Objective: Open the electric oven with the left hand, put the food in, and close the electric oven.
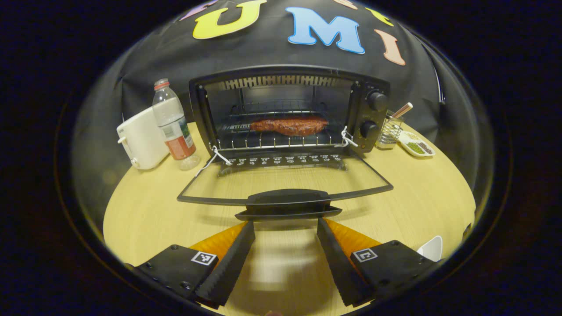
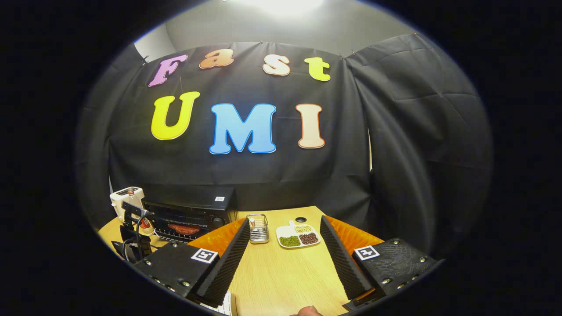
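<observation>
The electric oven point(image 1: 290, 114) sits at 12 o'clock, its door point(image 1: 285, 180) down flat. The meat point(image 1: 290, 125) lies on the rack inside — only closing is left. Both hand-held grippers — left point(image 1: 285, 232), right point(image 2: 284, 239) — gape wide, holding nothing.

Left gripper view: low over the table point(image 1: 421, 206), facing straight into the open oven point(image 1: 290, 114), close to the dropped door's handle point(image 1: 287, 202).
Right gripper view: off to the oven's point(image 2: 189, 219) right side, farther back, tilted up at the booth wall, tabletop point(image 2: 281, 272) low in frame.
Shared: oven, food point(image 1: 290, 125) point(image 2: 186, 228) on its rack, white toaster point(image 1: 140, 139) point(image 2: 125, 197), wire holder point(image 1: 388, 131) point(image 2: 258, 229), sectioned dish point(image 1: 416, 144) point(image 2: 298, 236).
Cross-sighting: left tongs point(image 2: 131, 237) at the right gripper view's left edge.
</observation>
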Tool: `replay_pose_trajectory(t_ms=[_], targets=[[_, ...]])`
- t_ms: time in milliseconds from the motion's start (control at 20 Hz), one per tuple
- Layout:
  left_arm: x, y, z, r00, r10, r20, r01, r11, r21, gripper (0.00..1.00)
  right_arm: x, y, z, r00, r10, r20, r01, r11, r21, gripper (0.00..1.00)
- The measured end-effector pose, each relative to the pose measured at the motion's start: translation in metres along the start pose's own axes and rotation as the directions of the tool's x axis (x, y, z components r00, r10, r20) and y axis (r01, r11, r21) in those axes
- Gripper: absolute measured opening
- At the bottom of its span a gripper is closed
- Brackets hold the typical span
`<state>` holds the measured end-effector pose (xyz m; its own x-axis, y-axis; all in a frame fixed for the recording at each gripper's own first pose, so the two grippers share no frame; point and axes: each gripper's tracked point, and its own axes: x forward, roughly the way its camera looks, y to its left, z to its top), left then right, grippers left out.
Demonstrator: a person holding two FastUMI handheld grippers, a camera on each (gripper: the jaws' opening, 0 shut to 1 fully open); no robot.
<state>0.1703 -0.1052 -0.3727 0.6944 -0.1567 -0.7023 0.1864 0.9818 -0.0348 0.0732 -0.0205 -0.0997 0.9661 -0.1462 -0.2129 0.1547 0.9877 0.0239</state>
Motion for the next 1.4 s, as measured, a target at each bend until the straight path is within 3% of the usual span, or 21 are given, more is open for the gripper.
replay_pose_trajectory(t_ms=[50,150,200,250,550,850,1100,1150,1400], targets=[[-0.006,0.001,0.005,1.000,0.001,0.018,-0.001,1.000,0.003,0.97,0.000,0.003,-0.001,1.000,0.008,0.000,-0.008,1.000,-0.001,0.90],[-0.018,0.002,0.016,0.999,0.001,0.054,-0.001,1.000,0.000,1.00,0.003,0.010,0.000,1.000,0.028,0.001,-0.028,1.000,0.001,0.90],[-0.022,0.003,0.022,0.997,0.001,0.072,0.000,1.000,-0.003,1.00,0.003,0.014,-0.001,0.999,0.042,0.000,-0.042,0.999,0.007,0.98],[-0.027,0.004,0.028,0.996,0.000,0.085,0.001,1.000,-0.006,0.97,0.004,0.016,-0.002,0.999,0.049,-0.001,-0.049,0.999,0.013,0.97],[-0.036,0.003,0.063,0.983,-0.002,0.181,0.001,1.000,0.004,1.00,0.006,0.014,-0.009,0.998,0.052,-0.021,-0.051,0.998,0.041,0.98],[-0.042,0.005,0.105,0.961,0.000,0.275,-0.010,0.999,0.035,0.97,0.009,0.008,-0.016,0.998,0.033,-0.046,-0.030,0.998,0.060,0.98],[-0.051,0.008,0.146,0.925,-0.002,0.380,-0.003,1.000,0.013,0.97,0.011,0.002,-0.014,0.999,0.031,-0.036,-0.028,0.997,0.073,0.98],[-0.061,0.008,0.154,0.916,-0.003,0.402,-0.002,1.000,0.014,1.00,0.012,0.003,-0.011,0.999,0.039,-0.029,-0.036,0.996,0.076,0.98],[-0.132,-0.008,0.176,0.869,-0.016,0.494,0.009,1.000,0.017,0.99,0.008,0.009,0.008,0.994,0.104,0.022,-0.105,0.992,0.076,0.97]])
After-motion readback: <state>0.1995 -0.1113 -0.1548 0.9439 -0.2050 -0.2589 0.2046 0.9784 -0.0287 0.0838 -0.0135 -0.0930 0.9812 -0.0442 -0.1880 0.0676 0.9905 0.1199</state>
